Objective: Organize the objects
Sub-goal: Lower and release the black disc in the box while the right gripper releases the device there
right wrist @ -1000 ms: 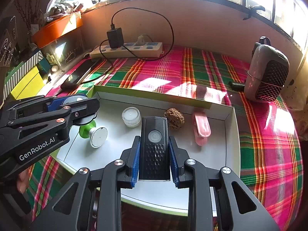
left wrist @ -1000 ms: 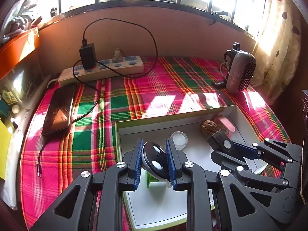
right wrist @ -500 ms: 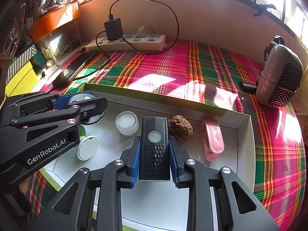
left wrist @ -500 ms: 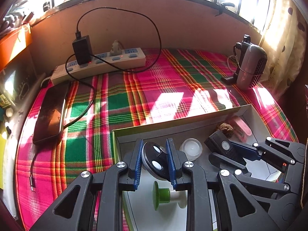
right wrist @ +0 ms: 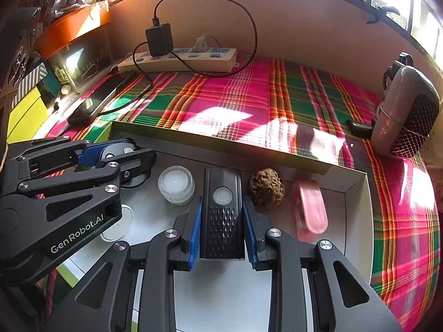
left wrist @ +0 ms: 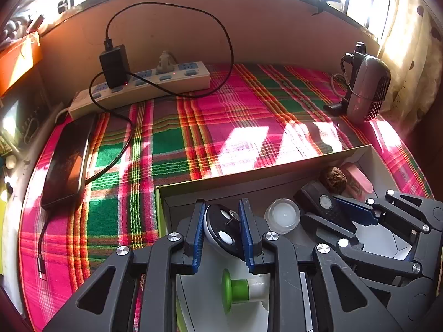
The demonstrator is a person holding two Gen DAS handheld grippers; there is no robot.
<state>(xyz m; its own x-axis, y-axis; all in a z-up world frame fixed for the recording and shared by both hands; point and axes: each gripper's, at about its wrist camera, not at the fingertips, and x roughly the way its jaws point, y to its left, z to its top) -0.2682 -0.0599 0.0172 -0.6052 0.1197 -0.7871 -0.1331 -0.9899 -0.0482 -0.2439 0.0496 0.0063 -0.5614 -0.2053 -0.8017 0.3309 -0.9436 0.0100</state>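
Note:
A white shallow box (right wrist: 357, 193) with green outer sides lies on the plaid cloth. My left gripper (left wrist: 221, 229) is shut on a black round disc (left wrist: 221, 228) with white spots, low in the box's far left corner. My right gripper (right wrist: 221, 221) is shut on a black rectangular device (right wrist: 223, 213) with a round button, low in the box near its far wall. Beside it rest a small clear jar (right wrist: 176, 184), a brown walnut (right wrist: 266, 187) and a pink clip (right wrist: 310, 210). A green-and-white spool (left wrist: 243, 290) lies under my left gripper.
A power strip (left wrist: 144, 88) with a black charger and cable lies along the back wall. A dark phone (left wrist: 67, 160) lies at the left on the cloth. A small fan heater (right wrist: 407, 116) stands at the far right. Boxes and clutter line the left edge.
Both grippers have sunk and moved forward into the box with their objects still held. The disc and the black device now sit near the box's far wall.

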